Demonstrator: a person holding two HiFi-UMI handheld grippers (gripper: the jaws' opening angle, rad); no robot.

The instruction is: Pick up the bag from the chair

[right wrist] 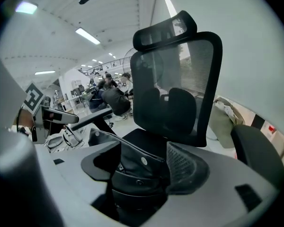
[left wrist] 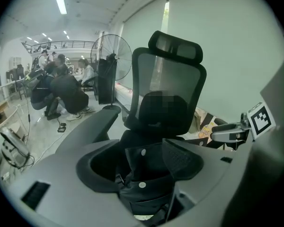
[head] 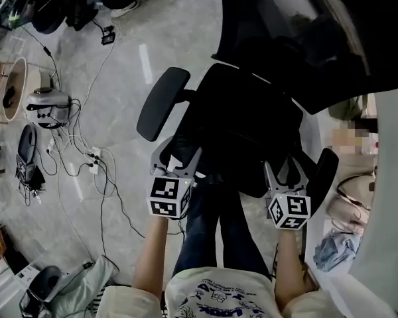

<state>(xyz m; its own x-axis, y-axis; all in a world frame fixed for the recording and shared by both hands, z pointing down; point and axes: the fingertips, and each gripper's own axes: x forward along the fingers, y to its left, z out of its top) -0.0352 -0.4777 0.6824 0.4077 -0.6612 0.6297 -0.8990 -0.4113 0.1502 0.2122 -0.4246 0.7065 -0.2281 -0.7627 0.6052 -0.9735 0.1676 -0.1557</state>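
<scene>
A black office chair stands right in front of me. Its mesh back faces both gripper views. A black bag with silver snap buttons lies at the front of the seat; in the head view it hardly stands out from the dark seat. My left gripper is at the seat's front left and stands open, with the bag's fabric between its jaws. My right gripper is at the seat's front right, open too, its jaws either side of the bag. I see no squeeze on the fabric.
The chair's armrests flank the seat on both sides. Cables and a power strip litter the floor at the left, near a white device. A white desk edge is at the right. A standing fan and crouching people are behind the chair.
</scene>
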